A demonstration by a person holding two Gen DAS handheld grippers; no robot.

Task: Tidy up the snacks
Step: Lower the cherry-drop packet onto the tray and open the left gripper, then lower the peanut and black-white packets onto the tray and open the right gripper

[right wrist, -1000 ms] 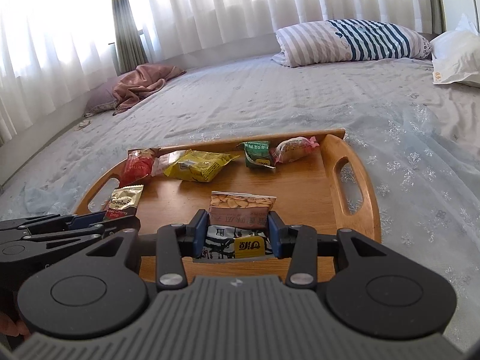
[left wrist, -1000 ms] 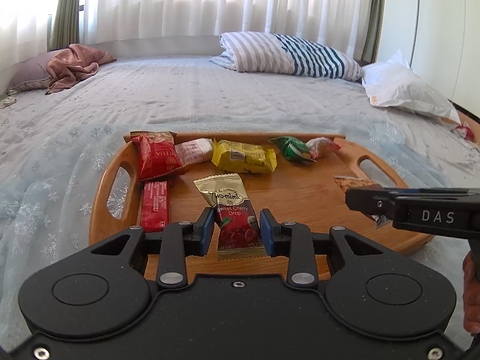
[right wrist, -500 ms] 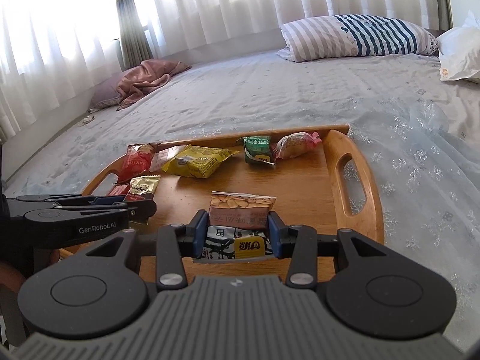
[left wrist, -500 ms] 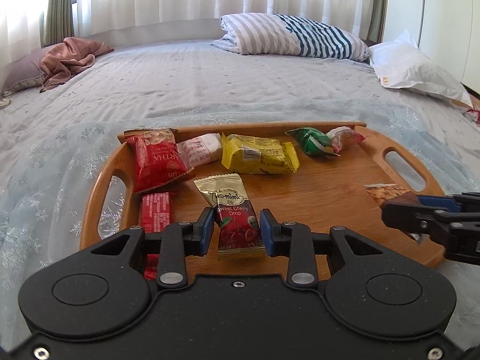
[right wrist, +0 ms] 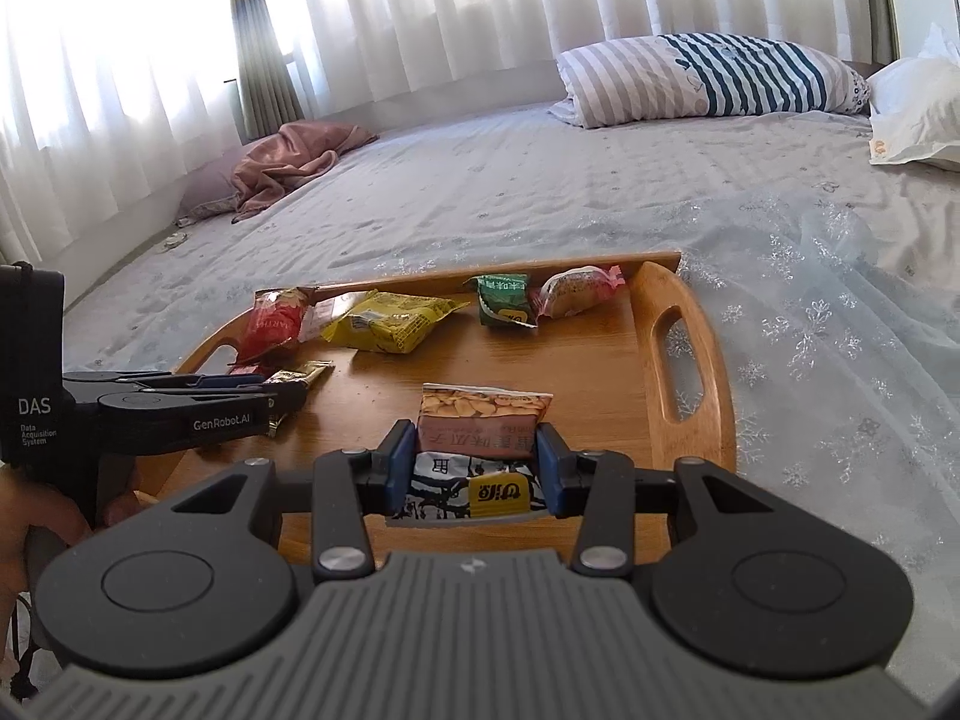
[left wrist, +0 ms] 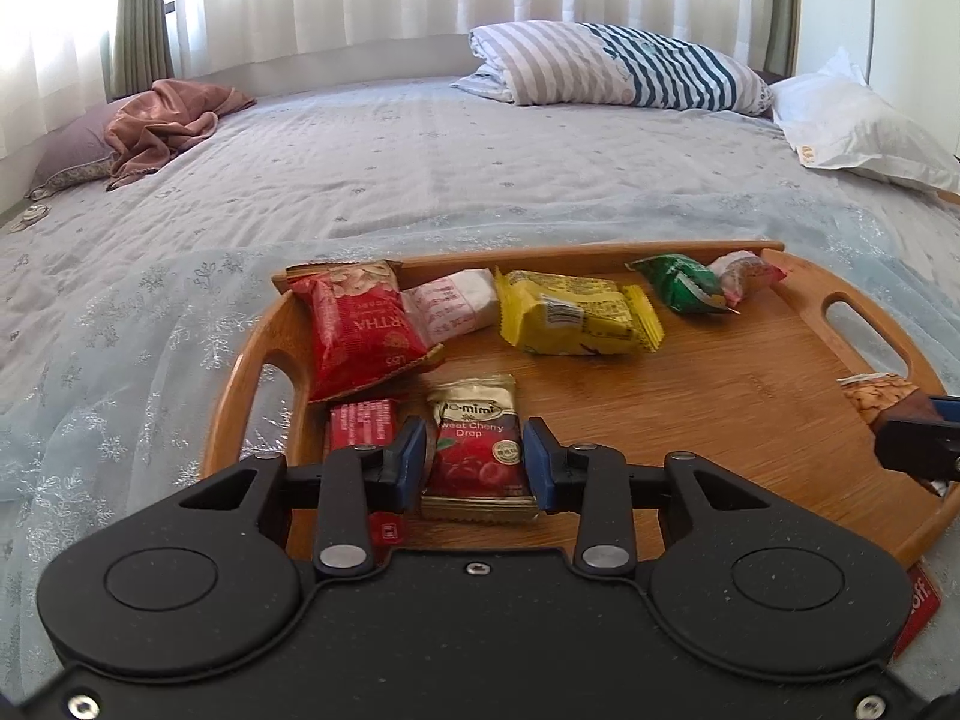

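Down on the wooden tray (left wrist: pixel 690 408), set on the bed (left wrist: pixel 420 168), with both tools low over its near edge. Just been opening the left tool (left wrist: pixel 477 465) a touch around the cherry drop packet (left wrist: pixel 477 438). Narrow gap, packet lying flat on the wood between the blue pads, a sliver of daylight at the left pad, so reads as let go rather than pinched. Sitting just right of a small red bar (left wrist: pixel 363 429), and well short of the yellow bag (left wrist: pixel 570 318) in the back row.

Over to the right tool (right wrist: pixel 477 459): clamped narrow on the nut packet (right wrist: pixel 483 414), pads pressing its two side edges near the lower end. Hard to say whether the black-and-white packet (right wrist: pixel 444 480) underneath is caught in the same pinch or only lying on the tray below.

Handling, judged from the look: light as anything, both of them. Thin glossy film, soft and crinkly, likely to slide on smooth wood and to buckle under a hard squeeze. Hard sweets inside the cherry one, probably; nuts or seeds in the other, likely crushable. Best taken across the short width, at the flat sealed sides, with a gentle pinch. Worth keeping low over the tray, since a slick wrapper could slip out.
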